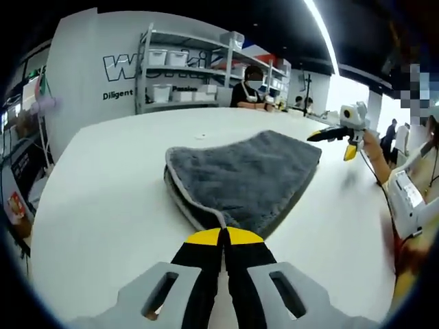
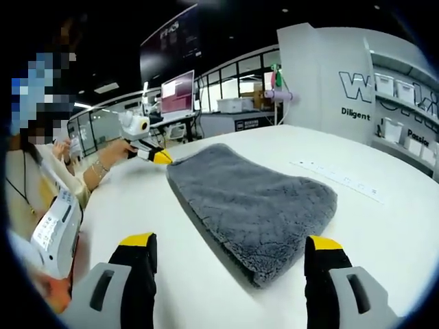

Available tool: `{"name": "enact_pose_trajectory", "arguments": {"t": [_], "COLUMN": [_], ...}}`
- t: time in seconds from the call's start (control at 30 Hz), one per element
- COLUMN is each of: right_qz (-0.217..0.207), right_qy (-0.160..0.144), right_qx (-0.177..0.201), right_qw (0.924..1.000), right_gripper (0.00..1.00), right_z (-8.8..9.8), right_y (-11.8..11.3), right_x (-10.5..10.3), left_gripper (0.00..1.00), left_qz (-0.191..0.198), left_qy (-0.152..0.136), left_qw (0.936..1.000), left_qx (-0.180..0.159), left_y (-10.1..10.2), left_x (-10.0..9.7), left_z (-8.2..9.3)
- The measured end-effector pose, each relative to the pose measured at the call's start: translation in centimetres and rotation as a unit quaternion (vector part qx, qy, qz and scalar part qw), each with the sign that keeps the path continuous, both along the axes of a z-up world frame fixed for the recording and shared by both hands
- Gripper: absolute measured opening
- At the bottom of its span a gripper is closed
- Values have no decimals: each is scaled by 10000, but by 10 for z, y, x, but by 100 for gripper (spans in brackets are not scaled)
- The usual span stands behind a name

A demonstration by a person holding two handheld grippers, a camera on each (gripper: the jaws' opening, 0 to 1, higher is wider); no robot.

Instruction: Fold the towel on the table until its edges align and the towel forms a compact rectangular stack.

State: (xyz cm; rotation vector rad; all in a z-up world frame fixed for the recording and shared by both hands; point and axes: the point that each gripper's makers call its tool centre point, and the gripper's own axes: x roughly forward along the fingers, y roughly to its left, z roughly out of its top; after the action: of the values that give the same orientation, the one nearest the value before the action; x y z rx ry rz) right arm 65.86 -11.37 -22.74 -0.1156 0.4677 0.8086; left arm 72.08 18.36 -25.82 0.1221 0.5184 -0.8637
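In the left gripper view, the left gripper (image 1: 223, 236) is seen clenched at the near corner of the grey towel (image 1: 243, 178); whether cloth is pinched between the jaws cannot be told. In the right gripper view, the right gripper (image 2: 232, 248) is held released, its jaws spread either side of the towel's near corner. The towel is laid folded, in layers, on the white table (image 1: 103, 199). A further fold is judged pending: corners are to be gripped and carried across until edges meet.

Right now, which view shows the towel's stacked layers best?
Left gripper view: the towel shows layered edges along its near-left side, the left gripper shut at its corner. Right gripper view shows mostly the top pile, with one thin edge.
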Motion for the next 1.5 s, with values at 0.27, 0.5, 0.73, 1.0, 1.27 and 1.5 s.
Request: {"name": "enact_pose_trajectory", "arguments": {"t": [0.27, 0.5, 0.73, 1.0, 1.27, 1.5], "right_qz": [-15, -61, -282, -914, -1295, -1265], "right_qy": [57, 32, 50, -82, 95, 258], "right_qx": [21, 78, 278, 537, 549, 104], "right_qw": [10000, 9999, 9992, 9943, 9900, 9916], "right_gripper": [90, 89, 83, 59, 35, 30], "right_z": [-3, 0, 3, 7, -9, -27], "right_y": [0, -2, -9, -30, -45, -47], "right_x": [0, 0, 6, 26, 42, 44], "left_gripper": [1, 13, 32, 72, 94, 99], "left_qz": [74, 374, 120, -36, 57, 22], "left_qy": [1, -595, -979, -600, -453, -407], "left_qw": [9999, 9975, 9936, 9967, 9983, 9991], "left_qx": [124, 59, -549, -545, -370, -142], "left_y": [6, 15, -6, -27, -25, -22], "left_x": [-1, 10, 10, 14, 14, 12], "left_z": [1, 30, 62, 43, 29, 19]}}
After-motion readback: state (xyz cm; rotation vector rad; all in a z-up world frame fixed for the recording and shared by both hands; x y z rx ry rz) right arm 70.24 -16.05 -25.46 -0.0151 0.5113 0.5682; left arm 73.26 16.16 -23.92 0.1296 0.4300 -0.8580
